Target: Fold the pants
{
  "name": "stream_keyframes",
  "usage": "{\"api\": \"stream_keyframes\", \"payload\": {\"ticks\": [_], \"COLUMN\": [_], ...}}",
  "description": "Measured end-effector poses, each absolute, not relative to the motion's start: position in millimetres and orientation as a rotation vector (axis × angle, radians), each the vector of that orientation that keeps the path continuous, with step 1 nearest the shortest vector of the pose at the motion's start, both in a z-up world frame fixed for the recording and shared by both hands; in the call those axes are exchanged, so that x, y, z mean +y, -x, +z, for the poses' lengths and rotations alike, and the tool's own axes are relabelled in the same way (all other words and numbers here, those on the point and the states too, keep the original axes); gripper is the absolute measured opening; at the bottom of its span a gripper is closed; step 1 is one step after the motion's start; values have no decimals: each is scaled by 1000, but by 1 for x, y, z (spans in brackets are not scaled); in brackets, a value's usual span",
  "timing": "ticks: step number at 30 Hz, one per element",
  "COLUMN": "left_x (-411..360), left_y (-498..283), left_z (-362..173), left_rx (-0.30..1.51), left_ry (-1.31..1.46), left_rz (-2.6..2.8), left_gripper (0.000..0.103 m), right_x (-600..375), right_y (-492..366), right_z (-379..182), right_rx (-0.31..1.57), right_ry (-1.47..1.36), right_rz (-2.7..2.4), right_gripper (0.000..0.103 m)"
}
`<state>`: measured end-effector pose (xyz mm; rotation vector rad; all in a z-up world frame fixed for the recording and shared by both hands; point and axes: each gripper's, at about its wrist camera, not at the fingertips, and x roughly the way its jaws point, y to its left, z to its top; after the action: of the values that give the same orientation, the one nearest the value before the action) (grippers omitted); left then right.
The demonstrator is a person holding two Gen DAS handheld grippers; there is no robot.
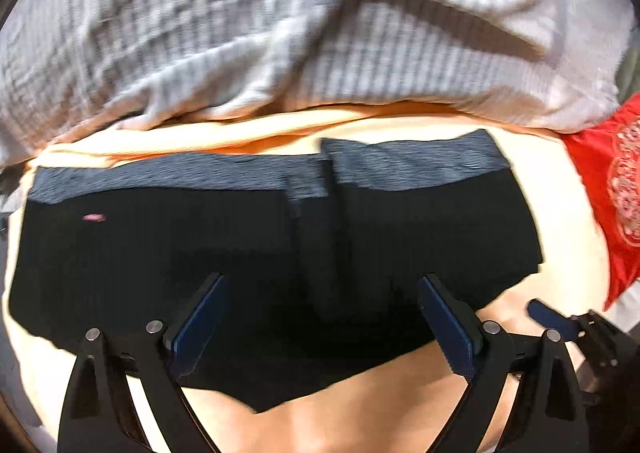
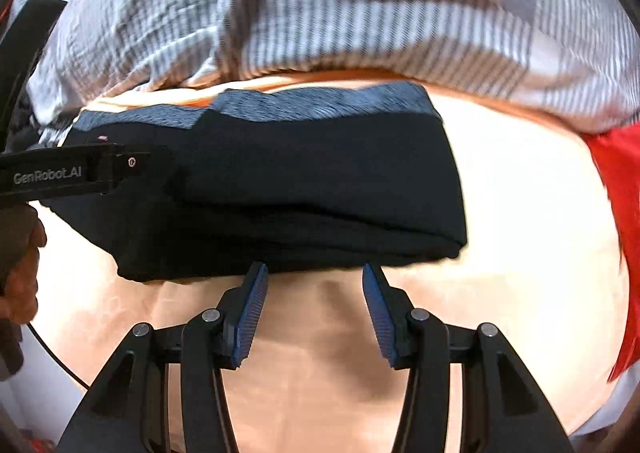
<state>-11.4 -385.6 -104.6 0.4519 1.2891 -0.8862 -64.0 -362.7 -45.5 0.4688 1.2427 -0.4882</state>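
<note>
The black pants (image 1: 248, 253) lie folded into a wide flat bundle on a cream sheet (image 1: 360, 397), their grey-blue waistband (image 1: 400, 161) along the far edge. In the right wrist view the pants (image 2: 304, 189) show as a stacked fold with the waistband (image 2: 320, 103) on top. My left gripper (image 1: 322, 301) is open and empty, its fingers spread over the near part of the pants. My right gripper (image 2: 314, 285) is open and empty, its fingertips (image 2: 256, 281) at the near edge of the fold. The left gripper's body (image 2: 56, 173) shows at the left of the right wrist view.
A rumpled grey-and-white striped blanket (image 1: 280, 33) lies behind the pants, also in the right wrist view (image 2: 360, 13). A red patterned cloth (image 1: 608, 205) lies at the right, also in the right wrist view (image 2: 616, 193). One right gripper finger (image 1: 560, 317) shows at lower right.
</note>
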Motion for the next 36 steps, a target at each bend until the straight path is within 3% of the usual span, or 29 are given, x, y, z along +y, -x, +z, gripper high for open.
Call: {"api": "stream_keyframes", "payload": {"ticks": [1, 3, 4, 8, 10, 11, 17, 18, 36], "left_x": [-390, -395, -398, -405, -406, -406, -392, -390, -386], "left_y": [14, 18, 19, 21, 23, 24, 28, 30, 56], "left_z": [-105, -108, -112, -126, -131, -133, -121, -121, -147], "left_rx": [1295, 1315, 1333, 1405, 1413, 1417, 1399, 1395, 1377], "left_ry": [-442, -439, -438, -416, -425, -426, -404, -424, -561], "left_rz": [-904, -915, -917, -921, -904, -896, -888, -882, -858], "left_gripper": [94, 78, 75, 37, 33, 19, 13, 5, 6], "right_x": [-364, -367, -369, -377, -379, -380, -386, -387, -391], "right_y": [67, 74, 75, 83, 84, 85, 89, 89, 97], "right_z": [-45, -45, -45, -51, -53, -54, -55, -55, -54], "right_rx": [1241, 1237, 1236, 1236, 1234, 1233, 1231, 1231, 1237], "right_ry": [-486, -522, -532, -581, -594, -602, -642, -643, -712], "right_rz": [-492, -501, -504, -509, -508, -507, -509, -510, -534], "right_gripper": [53, 53, 53, 53, 53, 53, 53, 53, 53]}}
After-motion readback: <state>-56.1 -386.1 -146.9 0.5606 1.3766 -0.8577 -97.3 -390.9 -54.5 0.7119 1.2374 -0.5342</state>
